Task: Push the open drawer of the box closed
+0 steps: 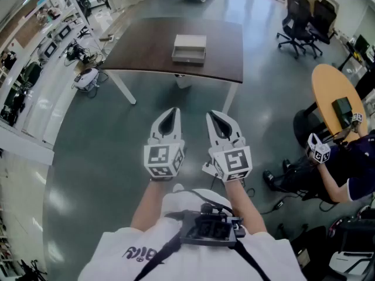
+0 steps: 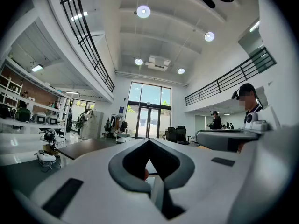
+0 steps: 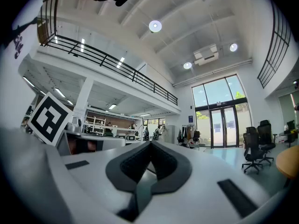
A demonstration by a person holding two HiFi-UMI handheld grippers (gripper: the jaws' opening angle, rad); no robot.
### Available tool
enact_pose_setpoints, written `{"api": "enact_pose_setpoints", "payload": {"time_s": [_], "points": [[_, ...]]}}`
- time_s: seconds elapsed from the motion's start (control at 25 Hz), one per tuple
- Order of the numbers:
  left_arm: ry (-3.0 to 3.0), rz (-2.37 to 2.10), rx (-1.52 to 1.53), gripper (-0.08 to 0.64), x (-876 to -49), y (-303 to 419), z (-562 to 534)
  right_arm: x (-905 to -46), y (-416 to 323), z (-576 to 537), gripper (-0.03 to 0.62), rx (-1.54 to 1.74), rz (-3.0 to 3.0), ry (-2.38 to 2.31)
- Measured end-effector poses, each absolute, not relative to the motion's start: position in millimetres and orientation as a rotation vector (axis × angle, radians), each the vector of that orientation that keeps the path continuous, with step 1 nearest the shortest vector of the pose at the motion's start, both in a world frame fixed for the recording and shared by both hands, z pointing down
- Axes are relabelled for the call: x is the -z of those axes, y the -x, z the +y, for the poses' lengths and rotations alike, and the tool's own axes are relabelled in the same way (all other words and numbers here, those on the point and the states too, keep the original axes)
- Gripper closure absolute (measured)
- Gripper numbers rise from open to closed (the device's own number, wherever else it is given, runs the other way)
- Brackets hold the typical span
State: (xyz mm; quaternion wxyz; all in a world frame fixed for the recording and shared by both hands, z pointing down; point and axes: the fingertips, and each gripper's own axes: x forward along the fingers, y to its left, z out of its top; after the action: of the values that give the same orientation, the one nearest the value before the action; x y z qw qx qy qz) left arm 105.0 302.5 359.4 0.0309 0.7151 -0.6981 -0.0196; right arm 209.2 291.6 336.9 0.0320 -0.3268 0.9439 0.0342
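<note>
A pale grey box point(image 1: 189, 47) sits on a dark brown table point(image 1: 146, 51) well ahead of me in the head view. Its drawer point(image 1: 188, 55) is pulled out toward me. My left gripper point(image 1: 173, 111) and right gripper point(image 1: 212, 115) are side by side over the floor, level, well short of the table. Both have their jaws closed tip to tip with nothing between them. The left gripper point(image 2: 149, 141) in its own view looks over the table point(image 2: 88, 147) edge toward glass doors. The right gripper point(image 3: 150, 145) in its view also shows shut tips. I cannot make out the box in either gripper view.
Grey floor lies between me and the table. Black office chairs point(image 1: 302, 22) stand at the back right and a round wooden table point(image 1: 334, 92) at the right. A seated person point(image 1: 345, 163) is at the right. Workbenches point(image 1: 35, 69) line the left wall.
</note>
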Motion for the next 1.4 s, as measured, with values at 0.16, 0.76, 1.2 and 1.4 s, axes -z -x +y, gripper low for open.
{"api": "enact_pose_setpoints", "payload": {"time_s": [0.16, 0.76, 1.2, 1.4], "points": [[-2.242, -2.132, 0.063, 0.549, -363, -111, 292, -341, -212, 283, 0.586, -0.118, 2.894, 1.008], [-2.276, -2.094, 0.039, 0.549, -377, -79, 296, -359, -165, 290, 0.586, -0.028, 2.906, 1.063], [-2.400, -2.138, -0.102, 0.551, -365, -16, 305, -348, -113, 293, 0.586, -0.005, 2.807, 1.304], [-2.385, -2.111, -0.042, 0.550, -376, 13, 318, -355, -96, 311, 0.586, -0.059, 2.778, 1.398]]}}
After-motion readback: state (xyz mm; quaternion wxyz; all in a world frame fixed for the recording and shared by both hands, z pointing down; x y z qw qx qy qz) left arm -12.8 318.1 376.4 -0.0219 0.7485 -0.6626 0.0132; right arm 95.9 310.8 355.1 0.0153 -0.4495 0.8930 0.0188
